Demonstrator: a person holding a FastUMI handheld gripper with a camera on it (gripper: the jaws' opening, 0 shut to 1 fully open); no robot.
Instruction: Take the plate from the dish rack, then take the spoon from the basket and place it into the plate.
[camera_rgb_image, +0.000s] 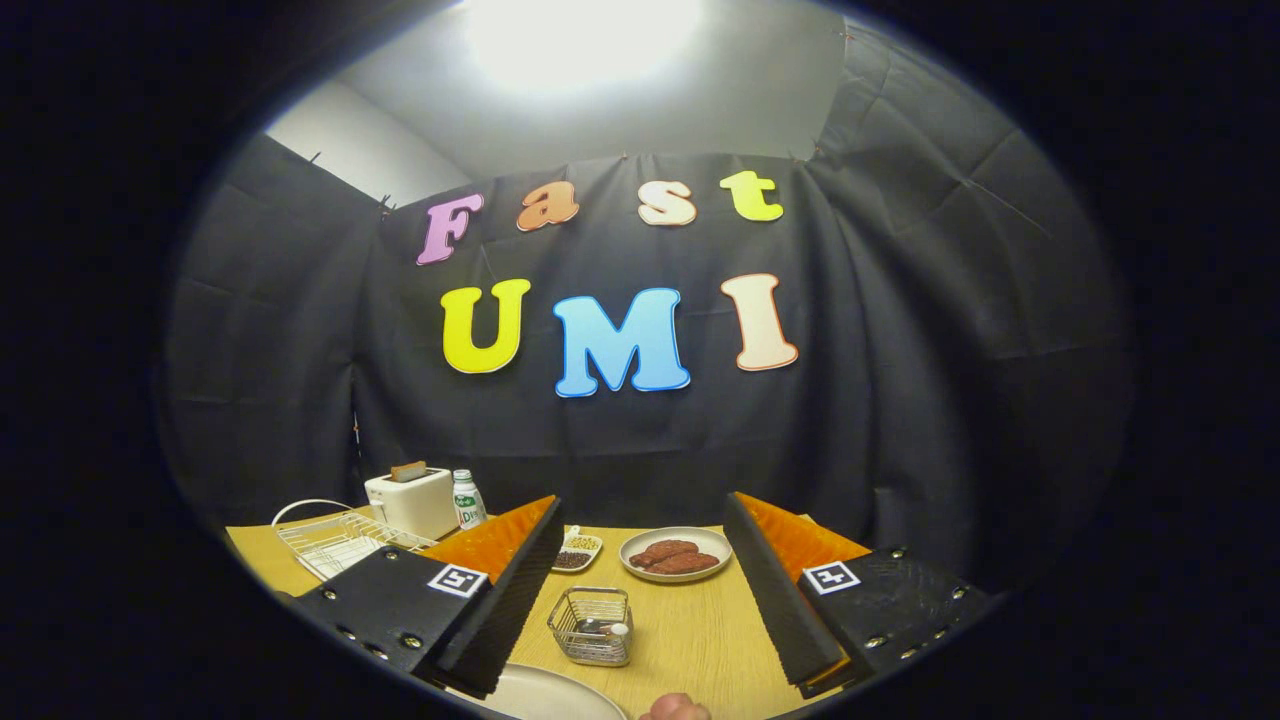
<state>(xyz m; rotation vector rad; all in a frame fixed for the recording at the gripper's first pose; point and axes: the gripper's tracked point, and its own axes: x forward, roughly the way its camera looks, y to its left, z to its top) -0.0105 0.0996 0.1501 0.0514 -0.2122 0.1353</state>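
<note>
Two jaws (640, 600) stood wide and empty; the basket (591, 626) sat between them, so they should descend straight onto the spoon (600, 630), beside the plate (545, 692).

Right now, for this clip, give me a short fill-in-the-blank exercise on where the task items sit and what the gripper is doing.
1. The gripper has its fingers ____, holding nothing.
2. The wire basket stands on the table ____ the two fingers.
3. The white plate lies on the table, out of the ____.
4. Beyond the basket, the plate of meat stands beside a small ____.

Missing words: open; between; dish rack; dish
</note>
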